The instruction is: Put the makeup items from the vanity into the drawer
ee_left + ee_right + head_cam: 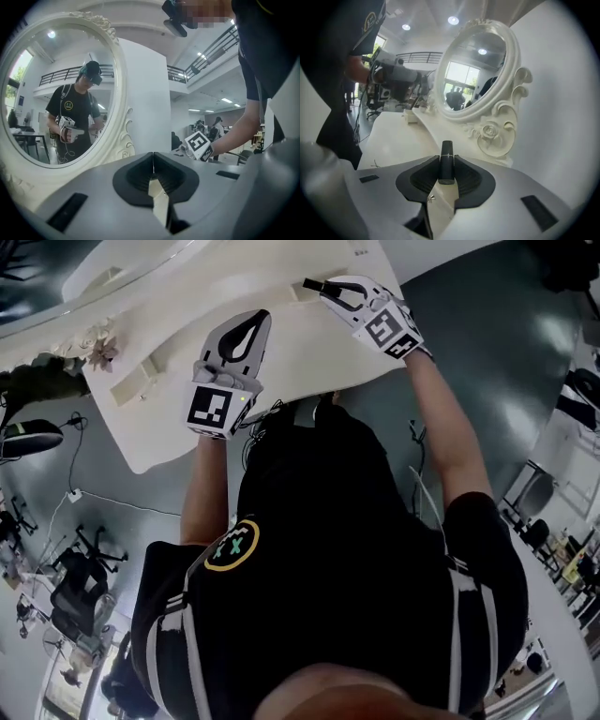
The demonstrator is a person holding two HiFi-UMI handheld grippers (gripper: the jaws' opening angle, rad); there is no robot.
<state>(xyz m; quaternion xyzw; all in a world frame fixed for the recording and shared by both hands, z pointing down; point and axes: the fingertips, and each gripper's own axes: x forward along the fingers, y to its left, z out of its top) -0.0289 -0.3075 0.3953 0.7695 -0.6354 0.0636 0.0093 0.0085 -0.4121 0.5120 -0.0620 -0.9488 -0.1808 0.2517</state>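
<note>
My right gripper [446,169] is shut on a small dark lipstick tube [446,157] that stands upright between the pads. In the head view this gripper [325,290] hangs over the far right part of the white vanity top [178,320], with the tube [313,284] sticking out toward the mirror. My left gripper [257,319] is over the middle of the vanity, near its front edge. Its jaws are shut with nothing between them [153,164]. No drawer shows clearly in any view.
A large oval mirror in an ornate white frame [508,61] stands at the back of the vanity, and its carved frame [123,93] also fills the left gripper view. A small raised ledge [141,382] and a flower ornament [101,351] sit at the vanity's left. Office chairs [80,582] stand on the floor.
</note>
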